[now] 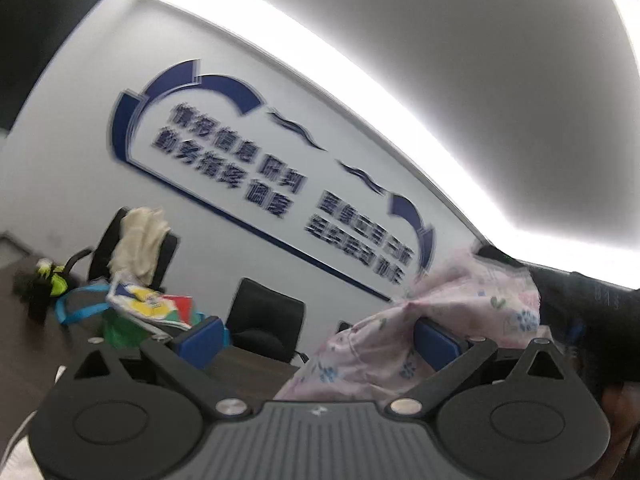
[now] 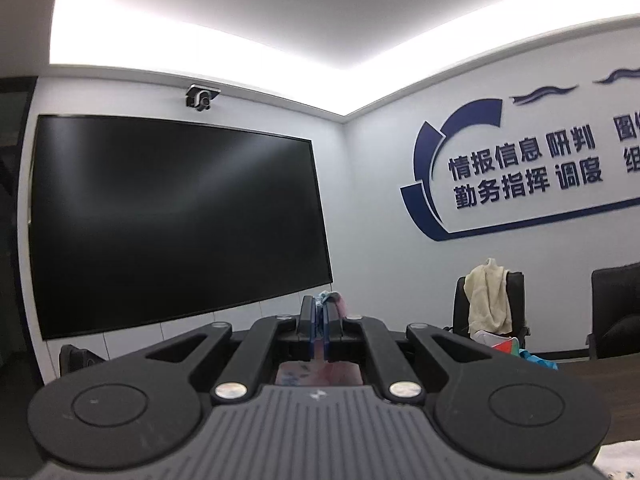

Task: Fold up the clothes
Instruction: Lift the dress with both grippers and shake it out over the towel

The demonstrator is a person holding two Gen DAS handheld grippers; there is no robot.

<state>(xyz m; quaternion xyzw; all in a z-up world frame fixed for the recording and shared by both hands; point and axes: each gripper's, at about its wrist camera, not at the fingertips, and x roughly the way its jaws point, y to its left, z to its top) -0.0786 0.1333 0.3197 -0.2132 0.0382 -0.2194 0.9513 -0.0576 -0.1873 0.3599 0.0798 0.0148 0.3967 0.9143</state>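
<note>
Right gripper [image 2: 319, 326] is clenched tight, its blue pads [image 2: 309, 322] pinching a bunched edge of the pale pink floral cloth garment [image 2: 334, 300], which pokes up just above the fingertips and shows again in the gap below them. It points level at the room, well off the table, with open air all round the fingers.

Over on the left wrist view, the left gripper [image 1: 318, 334] stands spread wide, blue pads [image 1: 199, 336] far apart. The pink garment [image 1: 460, 304] hangs in the air across the right-hand pad, draped over it; whether that pad actually touches the cloth, I cannot tell. A dark-sleeved arm [image 1: 588, 312] comes in from the right edge behind the fabric.

Beyond the fingers: the dark wooden table [image 1: 248, 376], its far edge lined by a black office chair [image 1: 266, 320]. A second black chair [image 2: 490, 300] carries a cream cloth [image 2: 489, 296] over its back. Colourful bags [image 1: 148, 308] crowd the table's left end. Behind, a white wall with blue lettering [image 2: 524, 168] and a big black wall screen [image 2: 176, 224].
</note>
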